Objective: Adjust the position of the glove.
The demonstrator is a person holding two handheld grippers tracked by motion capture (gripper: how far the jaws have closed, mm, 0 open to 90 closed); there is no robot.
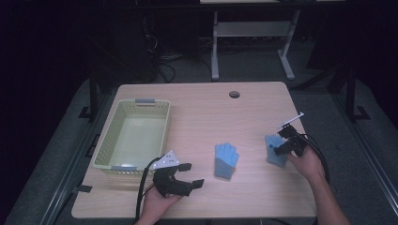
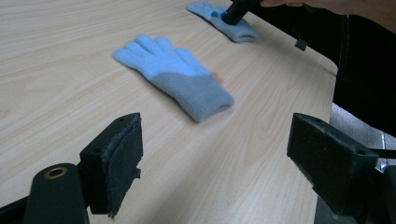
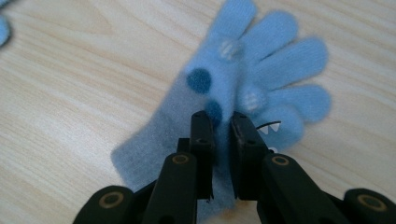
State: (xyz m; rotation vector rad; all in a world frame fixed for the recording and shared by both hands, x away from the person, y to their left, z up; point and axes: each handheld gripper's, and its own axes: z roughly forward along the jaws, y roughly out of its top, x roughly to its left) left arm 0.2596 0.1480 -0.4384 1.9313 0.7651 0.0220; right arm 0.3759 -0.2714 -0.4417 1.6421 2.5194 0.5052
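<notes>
Hidden or unclear: the cuff end of the right glove [image 3: 219,88] is cut off behind the jaws in the right gripper view; in the high view the right gripper [image 1: 285,143] covers part of it. The dark room beyond the worktop [image 1: 244,117] is hard to make out. A small orange mark by the cuff of the left glove [image 2: 175,74] is too small to identify.

Right gripper [image 3: 220,126]: jaws drawn nearly together, clamped on a fold of the right glove's palm, pinched up between the pads. Glove lies flat on the worktop near its right edge.

Left gripper [image 1: 188,174]: jaws wide apart, holding nothing, near the worktop's front edge. Left glove lies ahead of them, well apart, at mid-worktop, between the two grippers.

Right glove: light blue knit, fingers spread, dark blue dots and pale striped dots on the palm, small white tooth-like marks near the thumb.

Left glove: light blue fingers, grey-blue cuff, lying flat.

Basket [image 1: 104,145]: pale yellow-green, slotted, at the worktop's left.
</notes>
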